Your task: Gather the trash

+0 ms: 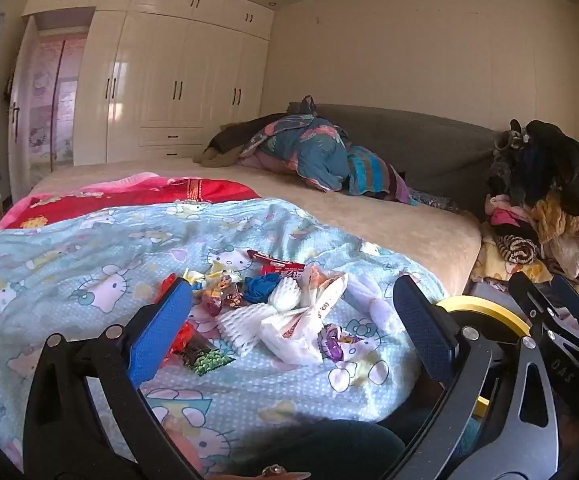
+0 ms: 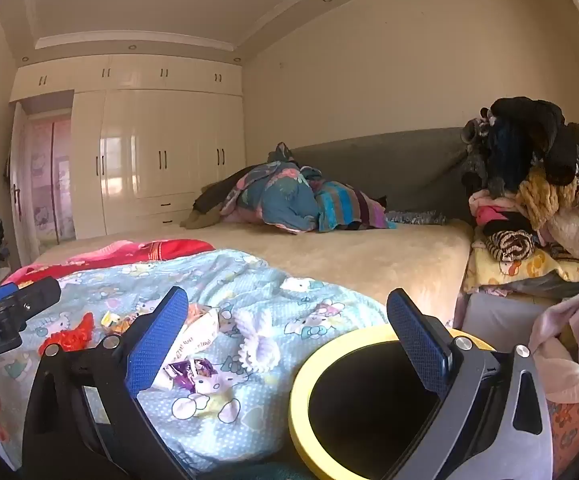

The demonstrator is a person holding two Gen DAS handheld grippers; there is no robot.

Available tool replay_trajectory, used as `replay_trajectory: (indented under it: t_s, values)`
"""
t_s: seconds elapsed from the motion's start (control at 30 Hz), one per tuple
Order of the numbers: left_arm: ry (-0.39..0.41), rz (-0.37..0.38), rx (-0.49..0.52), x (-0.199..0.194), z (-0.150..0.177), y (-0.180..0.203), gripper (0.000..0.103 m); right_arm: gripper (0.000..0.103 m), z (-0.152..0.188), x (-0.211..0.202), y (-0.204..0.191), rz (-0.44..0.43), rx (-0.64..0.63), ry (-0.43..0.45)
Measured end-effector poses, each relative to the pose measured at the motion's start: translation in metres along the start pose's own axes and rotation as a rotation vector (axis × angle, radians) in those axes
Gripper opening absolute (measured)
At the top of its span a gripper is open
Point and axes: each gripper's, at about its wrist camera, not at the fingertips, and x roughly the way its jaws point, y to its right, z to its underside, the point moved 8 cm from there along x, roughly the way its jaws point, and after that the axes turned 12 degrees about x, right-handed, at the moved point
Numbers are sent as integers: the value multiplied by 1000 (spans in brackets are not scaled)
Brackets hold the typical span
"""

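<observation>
Blue-padded fingers (image 1: 161,332) of the left gripper (image 1: 293,328) and right gripper (image 2: 289,340) gape empty over crinkly, feather-light wrappers (image 1: 273,312) near the blanket's (image 1: 89,248) near edge beside the yellow-rimmed bin (image 2: 301,392); pinch bunched folds.

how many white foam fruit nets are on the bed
3, maybe more hidden: one foam net mid-pile beside the blue scrap, one nearer the camera, one at the pile's right edge.
</observation>
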Motion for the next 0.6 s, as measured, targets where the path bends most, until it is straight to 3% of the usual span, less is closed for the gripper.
replay_trajectory:
  t_s: [0.6]
  values:
    - [-1,-3,18,0,-1,1,93,97,1,1,0,-7,15,8]
